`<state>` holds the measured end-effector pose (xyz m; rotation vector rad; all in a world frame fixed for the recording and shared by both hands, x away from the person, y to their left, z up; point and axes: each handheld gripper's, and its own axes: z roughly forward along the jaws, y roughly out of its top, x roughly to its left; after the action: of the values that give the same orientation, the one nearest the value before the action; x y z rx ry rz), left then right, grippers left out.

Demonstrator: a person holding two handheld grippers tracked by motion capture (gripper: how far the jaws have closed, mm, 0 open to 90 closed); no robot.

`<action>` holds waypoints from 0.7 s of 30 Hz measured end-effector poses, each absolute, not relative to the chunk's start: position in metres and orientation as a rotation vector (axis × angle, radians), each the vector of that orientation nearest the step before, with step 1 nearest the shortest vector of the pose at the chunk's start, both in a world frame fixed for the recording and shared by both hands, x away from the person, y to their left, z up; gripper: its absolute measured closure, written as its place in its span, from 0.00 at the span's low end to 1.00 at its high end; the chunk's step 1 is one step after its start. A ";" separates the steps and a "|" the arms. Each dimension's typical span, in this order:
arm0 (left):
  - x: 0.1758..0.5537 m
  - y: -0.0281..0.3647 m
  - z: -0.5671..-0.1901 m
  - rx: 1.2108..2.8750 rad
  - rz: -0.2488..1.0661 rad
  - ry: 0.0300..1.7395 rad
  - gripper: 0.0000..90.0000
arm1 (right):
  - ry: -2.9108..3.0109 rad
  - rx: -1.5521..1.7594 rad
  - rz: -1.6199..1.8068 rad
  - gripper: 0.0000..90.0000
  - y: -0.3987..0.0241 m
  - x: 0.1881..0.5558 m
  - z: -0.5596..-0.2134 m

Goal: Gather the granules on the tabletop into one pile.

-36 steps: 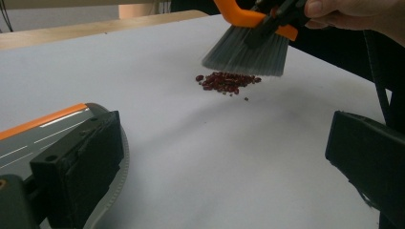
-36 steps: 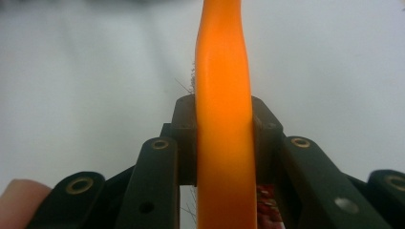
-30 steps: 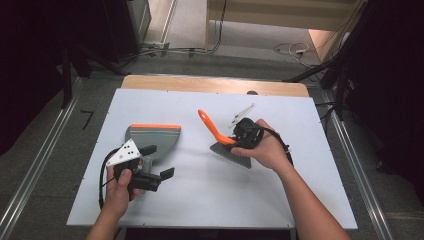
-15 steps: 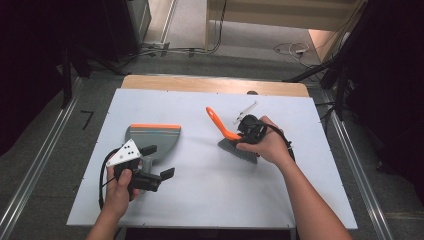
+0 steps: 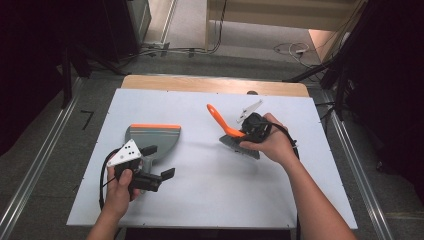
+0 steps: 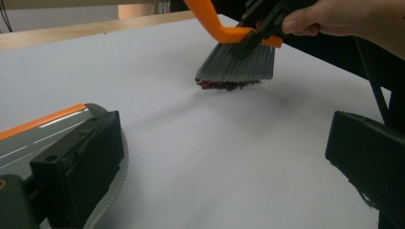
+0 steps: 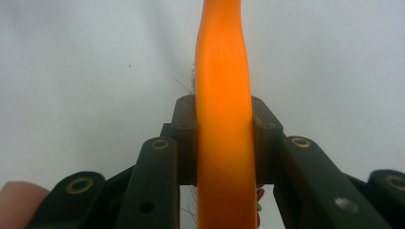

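Your right gripper (image 5: 248, 131) clamps the brush (image 5: 235, 134) by its orange handle, bristles on dark debris (image 6: 223, 85), well right of the dustpan (image 5: 151, 140). Your left gripper (image 5: 159, 162), jaws apart, straddles the dustpan's edge. Sweeping into the dustpan remains undone.

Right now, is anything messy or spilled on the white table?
Yes, a little. A small dark reddish pile of crumbs lies on the white table under the grey bristles of the orange-handled hand brush, which the right gripper holds. It looks like spilled bits. The grey dustpan with an orange edge sits apart.
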<state>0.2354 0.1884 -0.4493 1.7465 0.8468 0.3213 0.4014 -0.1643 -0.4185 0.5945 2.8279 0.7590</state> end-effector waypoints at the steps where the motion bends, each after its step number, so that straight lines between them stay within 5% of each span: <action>1: 0.235 0.188 -0.449 1.747 0.322 0.846 0.00 | 2.811 0.614 0.776 0.76 -0.167 0.400 -0.415; 9: 0.235 0.188 -0.449 1.747 0.323 0.849 0.00 | 2.743 0.756 0.833 0.76 -0.193 0.395 -0.403; 21: 0.235 0.186 -0.450 1.752 0.321 0.848 0.00 | 2.901 0.681 0.731 0.76 -0.175 0.394 -0.436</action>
<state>0.2353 0.1863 -0.4496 1.7517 0.8483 0.3211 0.3938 -0.1750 -0.4362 0.6811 2.9008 0.7309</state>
